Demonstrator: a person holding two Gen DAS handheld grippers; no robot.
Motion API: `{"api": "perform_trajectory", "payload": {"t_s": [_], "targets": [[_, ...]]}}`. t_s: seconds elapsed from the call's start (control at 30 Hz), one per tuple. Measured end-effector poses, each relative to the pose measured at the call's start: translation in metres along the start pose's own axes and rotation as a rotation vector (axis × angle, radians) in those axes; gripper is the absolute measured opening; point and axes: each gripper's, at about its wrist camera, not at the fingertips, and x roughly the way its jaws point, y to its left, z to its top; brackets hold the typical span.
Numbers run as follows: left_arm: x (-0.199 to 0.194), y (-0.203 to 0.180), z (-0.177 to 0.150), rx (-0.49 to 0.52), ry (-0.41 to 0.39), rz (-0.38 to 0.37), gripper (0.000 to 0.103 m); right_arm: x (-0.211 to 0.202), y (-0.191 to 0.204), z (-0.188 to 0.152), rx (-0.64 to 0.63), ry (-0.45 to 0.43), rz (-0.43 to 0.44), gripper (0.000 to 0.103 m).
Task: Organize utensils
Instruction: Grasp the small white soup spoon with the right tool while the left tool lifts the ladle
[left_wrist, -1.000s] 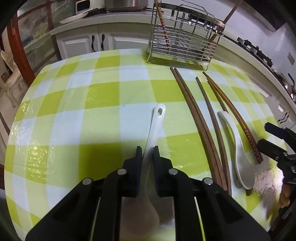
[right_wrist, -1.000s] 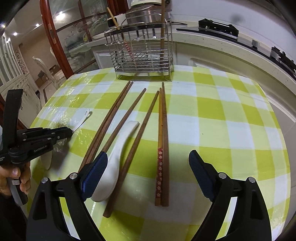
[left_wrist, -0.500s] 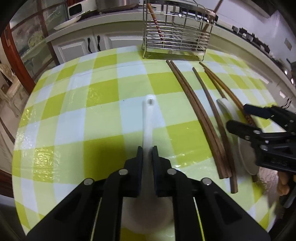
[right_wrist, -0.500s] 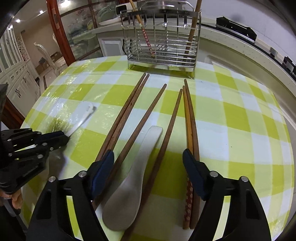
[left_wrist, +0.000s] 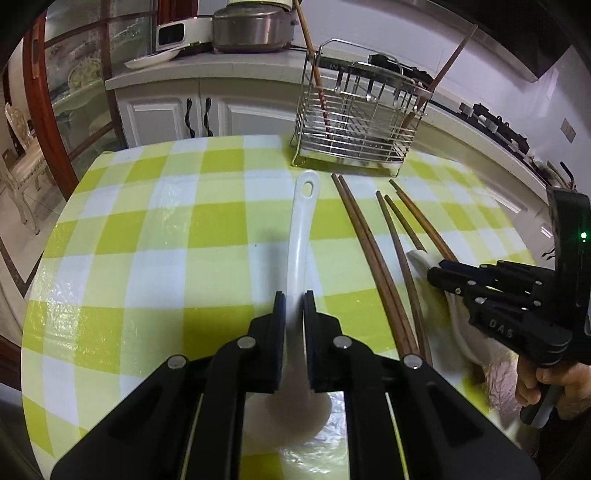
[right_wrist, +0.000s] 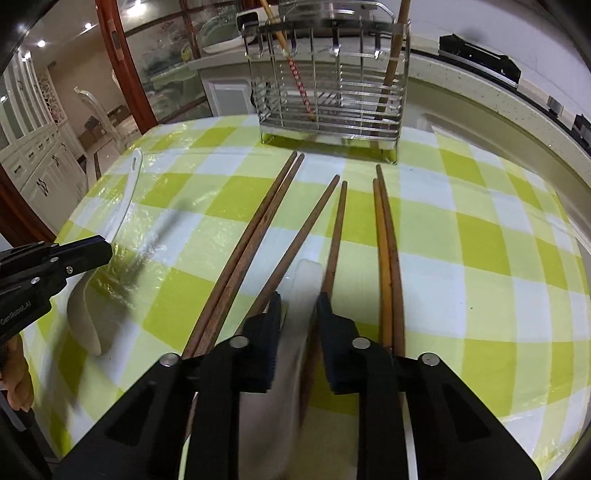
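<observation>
Left wrist view: the left tongs (left_wrist: 294, 295) are closed on the handle of a white, glossy ceramic soup spoon (left_wrist: 301, 236), just above its bowl, and the spoon's holed tip points toward the far edge of the desk (left_wrist: 155, 229). The right wrist view shows the right tongs (right_wrist: 298, 297) nearly closed around the handle of a second white ceramic soup spoon (right_wrist: 304, 280), which lies among long brown wooden chopsticks (right_wrist: 255, 236) near the desk's right edge; whether the pads already touch it I cannot tell.

Both spoons look stiff, smooth and breakable, probably slippery under the pads, so a firm hold at the thin neck near the bowl seems safest. The chopsticks look light and rigid and would likely roll.

A wire metal utensil rack (left_wrist: 356, 122) stands at the far edge, with two chopsticks leaning upright inside. The desk wears a shiny yellow-green and white checked plastic cover that reflects light. Beyond it are white kitchen cabinets (left_wrist: 170, 114), a counter with a metal pot (left_wrist: 251, 27), and a dark red glazed door frame (right_wrist: 125, 62).
</observation>
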Motion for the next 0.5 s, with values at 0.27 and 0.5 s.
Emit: {"api": "perform_trajectory", "payload": {"t_s": [0.27, 0.5], "targets": [[-0.010, -0.007, 0.002, 0.004, -0.030, -0.011, 0.010, -0.026, -0.009, 0.000, 0.015, -0.046, 0.008, 0.018], [-0.018, -0.012, 0.001, 0.010, -0.046, -0.017, 0.009, -0.050, -0.017, -0.006, 0.028, -0.086, 0.023, 0.018]]}}
